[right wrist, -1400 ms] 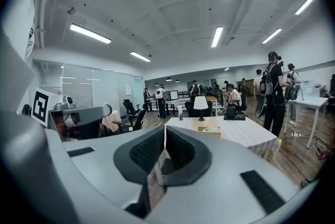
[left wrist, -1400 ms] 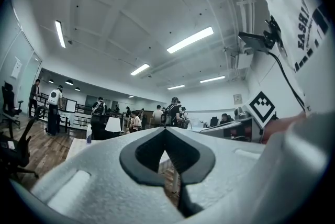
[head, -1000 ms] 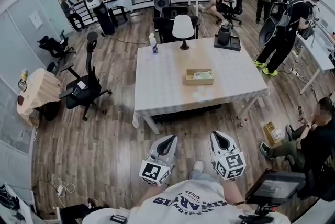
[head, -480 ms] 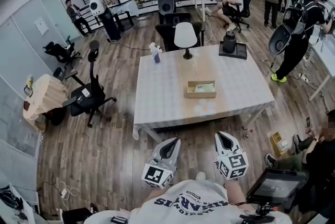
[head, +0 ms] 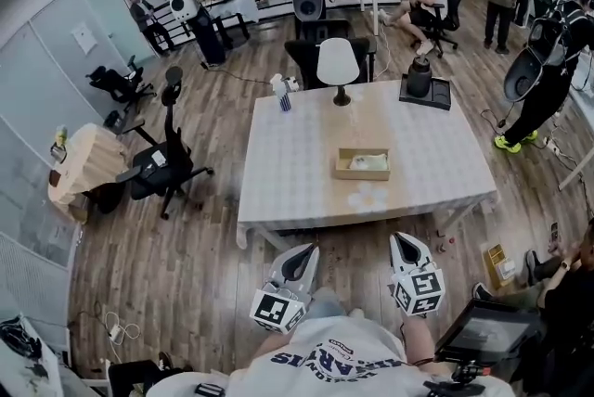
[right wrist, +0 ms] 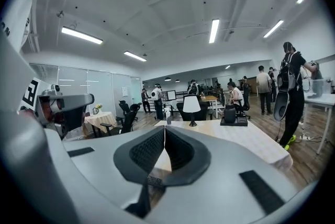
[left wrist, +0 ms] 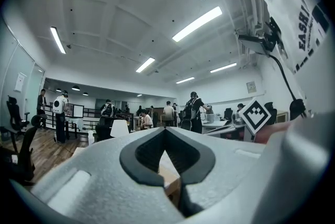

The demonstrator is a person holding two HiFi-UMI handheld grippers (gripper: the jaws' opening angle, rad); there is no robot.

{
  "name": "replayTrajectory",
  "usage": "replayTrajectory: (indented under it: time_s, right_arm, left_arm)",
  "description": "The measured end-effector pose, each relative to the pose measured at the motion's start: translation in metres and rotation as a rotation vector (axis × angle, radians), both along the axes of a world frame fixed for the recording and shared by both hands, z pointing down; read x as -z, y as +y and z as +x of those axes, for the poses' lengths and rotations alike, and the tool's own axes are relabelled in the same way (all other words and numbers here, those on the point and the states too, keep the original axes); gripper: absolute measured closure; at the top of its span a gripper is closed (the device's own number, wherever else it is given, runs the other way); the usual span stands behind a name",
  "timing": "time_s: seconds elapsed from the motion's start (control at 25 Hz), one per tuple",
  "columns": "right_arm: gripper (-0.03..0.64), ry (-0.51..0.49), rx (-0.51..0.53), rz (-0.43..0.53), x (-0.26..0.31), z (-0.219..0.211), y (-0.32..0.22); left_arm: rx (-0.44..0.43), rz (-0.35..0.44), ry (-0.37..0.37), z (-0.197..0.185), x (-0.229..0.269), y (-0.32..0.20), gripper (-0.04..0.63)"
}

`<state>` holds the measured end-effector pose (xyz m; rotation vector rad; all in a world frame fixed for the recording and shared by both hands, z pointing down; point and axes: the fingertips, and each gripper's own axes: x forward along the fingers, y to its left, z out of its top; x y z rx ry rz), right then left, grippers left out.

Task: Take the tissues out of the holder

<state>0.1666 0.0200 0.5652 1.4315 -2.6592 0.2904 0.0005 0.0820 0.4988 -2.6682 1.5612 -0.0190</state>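
Well short of the table (head: 278,172), jaws together and empty, the right gripper (head: 402,240) stands nearer than the left gripper (head: 301,249) to the holder (head: 362,164) lying crosswise ahead.

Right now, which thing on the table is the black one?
The jug on its tray at the table's far right corner. The lamp and spray bottle are white, the tissue holder tan.

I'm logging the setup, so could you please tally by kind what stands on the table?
Tissue holder: 1
Lamp: 1
Bottle: 1
Black pot: 1
Black tray: 1
Total: 5
Pale patch near the holder: unclear, uncounted.
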Motion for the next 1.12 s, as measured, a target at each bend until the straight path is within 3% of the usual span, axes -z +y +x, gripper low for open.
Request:
replayTrajectory:
  time_s: [0.48, 0.8, 1.12]
  right_arm:
    - [0.607, -0.011, 0.010, -0.025, -0.005, -0.017, -0.040]
    - [0.607, 0.002, 0.015, 0.002, 0.008, -0.039, -0.097]
    - [0.607, 0.016, 0.070, 0.028, 0.026, -0.088, -0.168]
  left_arm:
    - [-0.039, -0.013, 0.005, 0.004, -0.006, -0.057, 0.592]
    - [0.033, 0.023, 0.019, -0.037, 0.005, -0.117, 0.592]
    - [0.071, 0.016, 0.042, -0.076, 0.005, -0.183, 0.592]
